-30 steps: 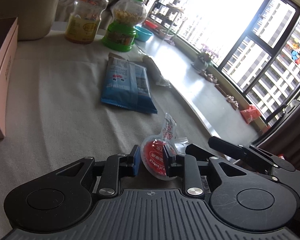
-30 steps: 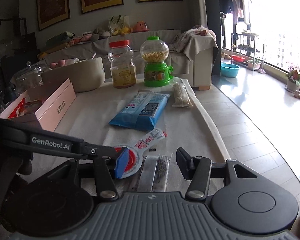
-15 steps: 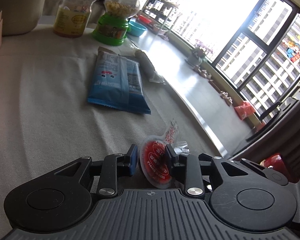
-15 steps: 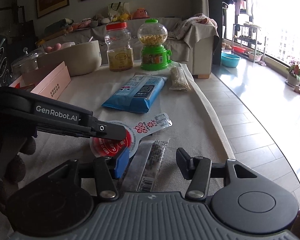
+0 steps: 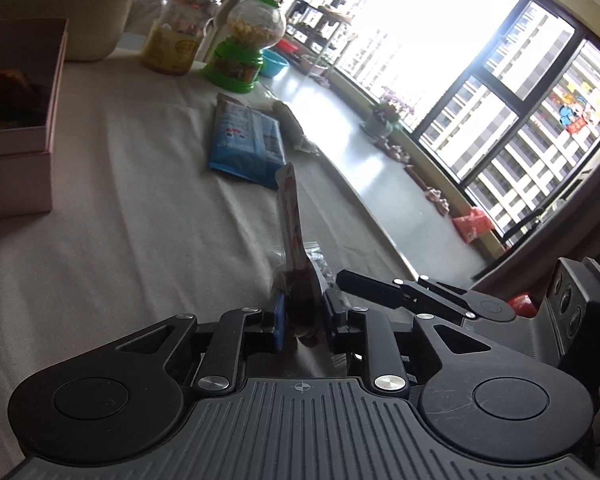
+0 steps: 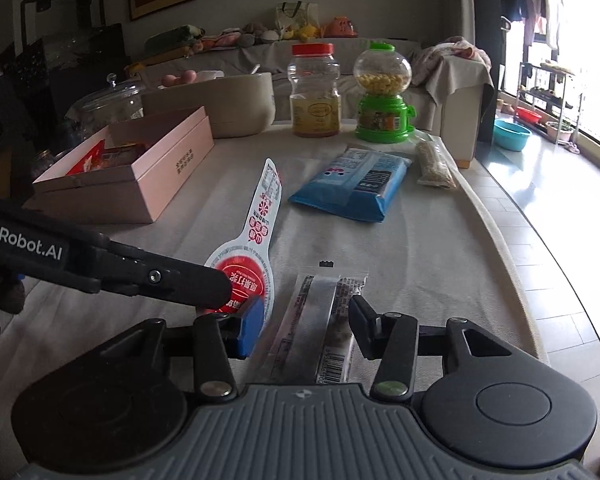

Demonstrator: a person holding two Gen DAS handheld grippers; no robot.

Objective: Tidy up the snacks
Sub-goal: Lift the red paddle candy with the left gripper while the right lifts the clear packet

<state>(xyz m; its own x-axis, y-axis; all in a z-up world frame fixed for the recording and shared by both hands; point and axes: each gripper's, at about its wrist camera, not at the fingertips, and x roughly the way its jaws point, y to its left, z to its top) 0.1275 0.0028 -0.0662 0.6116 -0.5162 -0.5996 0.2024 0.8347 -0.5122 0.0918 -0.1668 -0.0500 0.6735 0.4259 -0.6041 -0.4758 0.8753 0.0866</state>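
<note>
Left gripper (image 5: pixel 303 322) pinches round red-lidded jelly cup (image 6: pixel 242 276) between its pads, edge-on, long white tab sticking up, lifted off table (image 6: pixel 420 248) in front of pink box (image 6: pixel 140 184). Right gripper (image 6: pixel 300 326) jaws wide apart, straddling clear snack bar packet (image 6: pixel 320 328) lying flat, right of the cup.
</note>
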